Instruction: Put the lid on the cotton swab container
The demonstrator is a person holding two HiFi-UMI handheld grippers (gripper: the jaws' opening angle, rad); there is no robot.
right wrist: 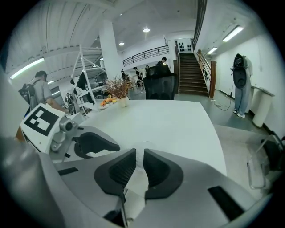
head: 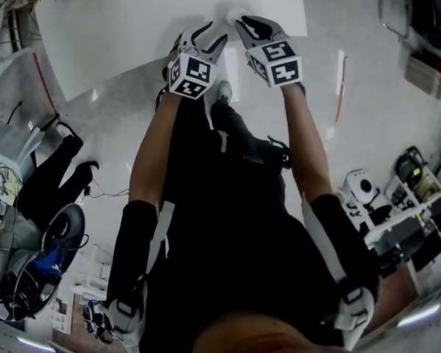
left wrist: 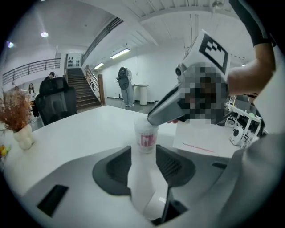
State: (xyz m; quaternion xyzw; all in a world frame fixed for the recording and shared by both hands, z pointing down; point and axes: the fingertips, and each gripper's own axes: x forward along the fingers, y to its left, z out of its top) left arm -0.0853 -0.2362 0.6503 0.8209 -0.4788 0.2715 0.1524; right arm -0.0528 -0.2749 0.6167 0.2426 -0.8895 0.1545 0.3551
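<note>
Almost there: right gripper point(right wrist: 139, 152) hangs over the mouth of the container point(left wrist: 146, 139)

Upright on the white table point(left wrist: 80, 133), its long axis vertical, the container stands straight ahead of the left gripper point(left wrist: 143, 150), between that gripper's tips. Those jaws stand wide. A sliver of table shows between the container and one pad, so I judge it flanked rather than clamped.

The right gripper reaches in from the container's right. In the left gripper view its tip lies across the top rim and covers the mouth. Its own jaws are narrow, with only a slim gap between the pads, and just past them a faint ring point(right wrist: 142, 144) shows against the table. That ring may be the lid or the container's mouth. Whether a thin clear lid is nipped in the gap I cannot tell.

The next move turns on above and below. The right gripper is the nearer to the mouth and sits over it, so seating a lid would probably mean coming straight down along the upright axis while the left gripper guards the sides
</note>
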